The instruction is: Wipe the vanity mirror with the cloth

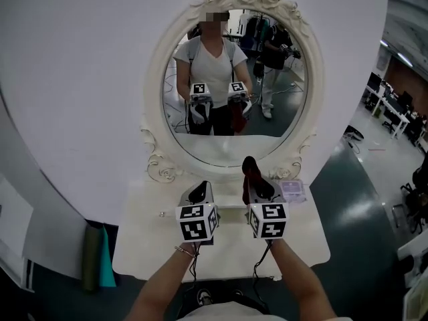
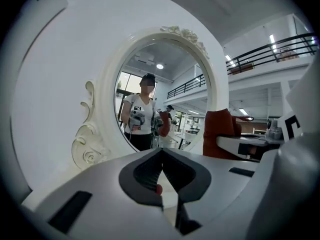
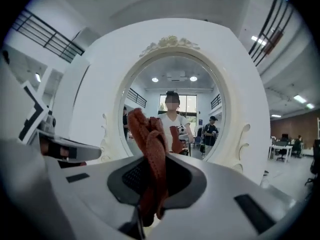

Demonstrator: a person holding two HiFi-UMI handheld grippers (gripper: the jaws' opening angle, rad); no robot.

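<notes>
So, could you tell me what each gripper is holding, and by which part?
The right gripper pinches the bunched red cloth partway along; the left gripper is shut, empty.

Oval vanity mirror [image 1: 234, 79], white scrolled frame, stands upright at the table's [image 1: 307, 239] far edge. Rust-red cloth [image 1: 250, 172], bunched, sticks up, pinched in the right tongs [image 3: 152, 176].

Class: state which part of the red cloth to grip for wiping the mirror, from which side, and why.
Grip the end of the cloth away from the mirror, approaching toward the glass, as the right gripper does: the bunched far end stands free beyond the shut jaws.
</notes>
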